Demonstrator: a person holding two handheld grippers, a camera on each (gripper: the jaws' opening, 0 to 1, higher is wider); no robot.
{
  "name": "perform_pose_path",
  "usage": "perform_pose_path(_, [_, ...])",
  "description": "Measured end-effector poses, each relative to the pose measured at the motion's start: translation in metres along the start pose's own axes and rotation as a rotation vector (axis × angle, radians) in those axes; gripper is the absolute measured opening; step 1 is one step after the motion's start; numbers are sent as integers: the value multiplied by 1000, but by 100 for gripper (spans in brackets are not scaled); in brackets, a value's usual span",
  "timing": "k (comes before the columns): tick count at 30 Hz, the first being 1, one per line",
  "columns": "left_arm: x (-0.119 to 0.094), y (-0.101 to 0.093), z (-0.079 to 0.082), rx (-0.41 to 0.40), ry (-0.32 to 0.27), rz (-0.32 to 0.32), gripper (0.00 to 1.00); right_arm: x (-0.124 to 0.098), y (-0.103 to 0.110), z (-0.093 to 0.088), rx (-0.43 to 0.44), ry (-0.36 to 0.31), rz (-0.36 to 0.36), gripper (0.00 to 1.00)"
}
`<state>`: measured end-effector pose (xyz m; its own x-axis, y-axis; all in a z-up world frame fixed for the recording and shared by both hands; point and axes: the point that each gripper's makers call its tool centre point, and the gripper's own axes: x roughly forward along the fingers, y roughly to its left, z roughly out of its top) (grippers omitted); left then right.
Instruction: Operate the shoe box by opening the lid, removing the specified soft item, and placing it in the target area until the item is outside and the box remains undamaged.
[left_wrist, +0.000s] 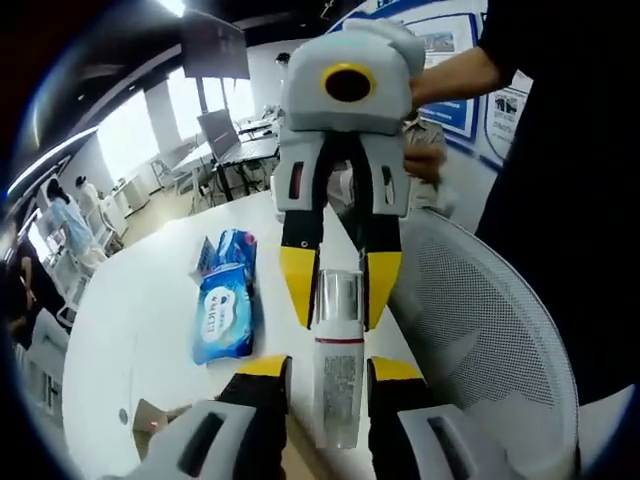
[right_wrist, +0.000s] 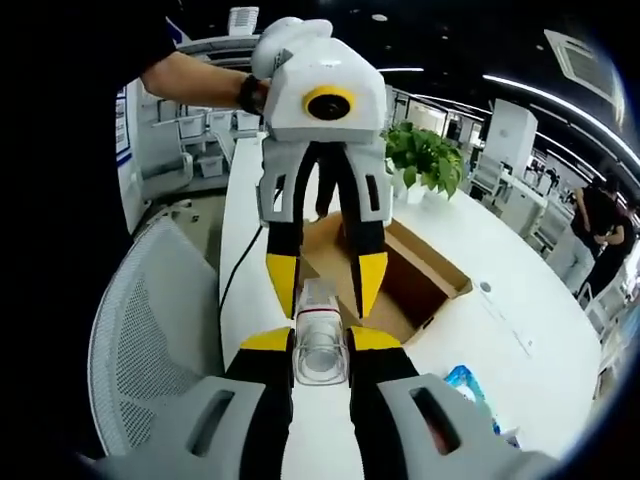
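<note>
Tube (left_wrist: 338, 370): white, clear-capped, clamped at both ends, the left gripper (left_wrist: 332, 375) on one, the right gripper (right_wrist: 320, 345) on the capped end (right_wrist: 320, 350), fingers (right_wrist: 268, 345) closed on it above the white desk (left_wrist: 150, 320). Left gripper view: blue wet-wipes pack (left_wrist: 226, 300) on desk, left of tube; mesh chair (left_wrist: 480, 320) right. Right gripper view: open cardboard shoe box (right_wrist: 400, 280) beyond the fingers; potted plant (right_wrist: 428, 158) farther.
</note>
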<state>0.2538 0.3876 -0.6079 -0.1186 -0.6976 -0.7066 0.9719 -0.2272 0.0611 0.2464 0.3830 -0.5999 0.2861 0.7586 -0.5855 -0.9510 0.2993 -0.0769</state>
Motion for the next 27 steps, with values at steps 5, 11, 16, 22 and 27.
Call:
perform_pose_path(5, [-3, 0, -13, -115, -47, 39, 32, -6, -4, -18, 71, 22, -11, 17])
perform_pose_path(11, [-8, 1, -31, -253, -107, 83, 32, -13, -5, -30, 83, 62, -18, 18])
perform_pose_path(16, [-16, 5, -38, -333, -153, 130, 32, -18, -6, -38, 102, 86, -30, 18])
perform_pose_path(22, [-22, 7, -48, -416, -189, 182, 33, -27, -5, -53, 95, 136, -34, 18])
perform_pose_path(27, [-27, 8, -61, -494, -222, 245, 33, -34, -7, -66, 85, 183, -37, 18])
